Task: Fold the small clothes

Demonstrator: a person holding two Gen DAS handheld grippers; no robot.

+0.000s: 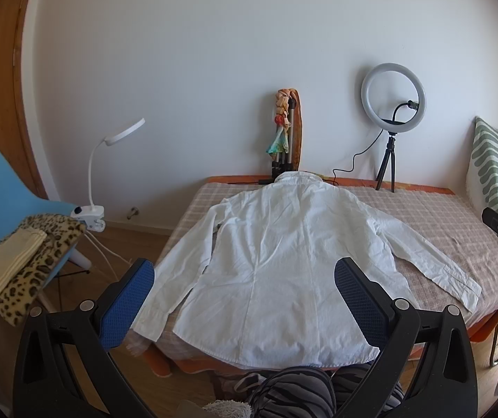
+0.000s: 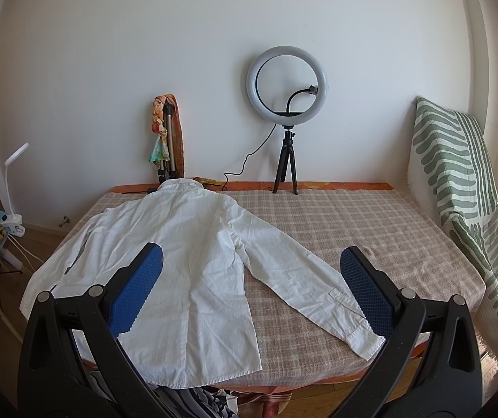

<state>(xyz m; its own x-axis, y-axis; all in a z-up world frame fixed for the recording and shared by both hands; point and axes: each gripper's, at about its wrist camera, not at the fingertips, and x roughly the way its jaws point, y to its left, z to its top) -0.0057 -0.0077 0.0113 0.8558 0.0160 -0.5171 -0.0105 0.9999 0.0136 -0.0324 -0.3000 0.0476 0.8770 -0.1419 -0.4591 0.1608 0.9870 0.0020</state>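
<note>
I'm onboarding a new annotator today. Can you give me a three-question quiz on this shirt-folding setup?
1. True or false: the white shirt lies spread flat with both sleeves out.
2. Which stands on the table's far edge? A) ring light B) blue chair C) clip lamp
3. Fill in: the left gripper and right gripper are both ____, holding nothing.

Key: 1 true; 2 A; 3 open.
</note>
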